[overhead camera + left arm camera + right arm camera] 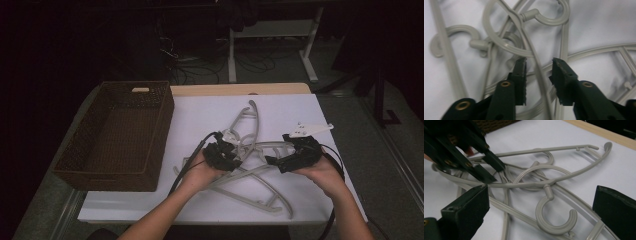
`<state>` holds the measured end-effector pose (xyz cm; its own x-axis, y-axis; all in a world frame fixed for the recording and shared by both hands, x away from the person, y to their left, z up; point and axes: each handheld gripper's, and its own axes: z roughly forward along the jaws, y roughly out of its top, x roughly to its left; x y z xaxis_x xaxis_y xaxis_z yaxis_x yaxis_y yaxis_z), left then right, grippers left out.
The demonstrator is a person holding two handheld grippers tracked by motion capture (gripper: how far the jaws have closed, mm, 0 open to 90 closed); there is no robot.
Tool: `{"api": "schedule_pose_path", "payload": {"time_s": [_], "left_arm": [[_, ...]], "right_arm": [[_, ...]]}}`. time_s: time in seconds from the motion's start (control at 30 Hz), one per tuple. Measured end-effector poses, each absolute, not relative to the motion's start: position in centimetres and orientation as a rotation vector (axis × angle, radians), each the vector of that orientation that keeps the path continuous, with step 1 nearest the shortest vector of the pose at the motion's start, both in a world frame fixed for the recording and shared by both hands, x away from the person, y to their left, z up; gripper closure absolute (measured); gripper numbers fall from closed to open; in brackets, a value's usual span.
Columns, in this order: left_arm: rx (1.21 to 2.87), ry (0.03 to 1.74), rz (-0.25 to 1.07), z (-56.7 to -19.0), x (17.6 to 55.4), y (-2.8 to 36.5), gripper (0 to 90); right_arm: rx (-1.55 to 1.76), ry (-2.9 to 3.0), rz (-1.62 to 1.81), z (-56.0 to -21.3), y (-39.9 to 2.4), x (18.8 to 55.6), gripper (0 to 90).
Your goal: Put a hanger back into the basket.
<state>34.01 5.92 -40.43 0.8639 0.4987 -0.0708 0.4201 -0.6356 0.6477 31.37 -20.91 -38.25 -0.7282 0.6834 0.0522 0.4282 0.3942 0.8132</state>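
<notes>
Two hands reach in over a white table. The left gripper (539, 75) has its jaws slightly parted around a thin hanger arm, pads not pressing. The right gripper (539, 212) gapes wide, holding nothing. Between them lies a tangle of grey plastic hangers (252, 150). Farther left, a brown wicker basket (120, 172).

Both forearms reach in from below, the left hand-held gripper (226, 152) with jaws slightly parted, the right hand-held gripper (273, 161) with jaws spread wide, tips facing each other.
</notes>
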Motion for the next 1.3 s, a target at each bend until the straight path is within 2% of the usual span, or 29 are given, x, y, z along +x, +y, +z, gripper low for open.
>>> {"api": "schedule_pose_path", "payload": {"time_s": [0.2,0.43,0.7,0.83,1.07,1.3], "left_arm": [[2.273,0.610,0.119,-39.6,34.6,9.7,44.7],[2.169,0.588,0.070,-39.8,35.0,13.3,32.4],[2.123,0.601,0.059,-40.7,34.7,15.1,14.4],[2.096,0.624,0.069,-40.7,34.6,15.7,8.6],[2.082,0.630,0.081,-40.5,34.4,16.0,5.7],[2.089,0.626,0.082,-40.6,34.4,16.0,5.7]], "right_arm": [[1.011,2.376,1.205,-38.6,-20.0,32.4,0.5],[1.040,2.380,1.178,-38.5,-18.9,34.0,0.9],[1.165,2.379,1.084,-38.7,-17.3,37.5,8.4],[1.292,2.361,1.023,-39.3,-16.6,39.8,14.1],[1.551,2.307,0.874,-41.2,-15.9,44.0,30.7],[1.700,2.304,0.805,-42.5,-15.2,46.0,45.0]]}}
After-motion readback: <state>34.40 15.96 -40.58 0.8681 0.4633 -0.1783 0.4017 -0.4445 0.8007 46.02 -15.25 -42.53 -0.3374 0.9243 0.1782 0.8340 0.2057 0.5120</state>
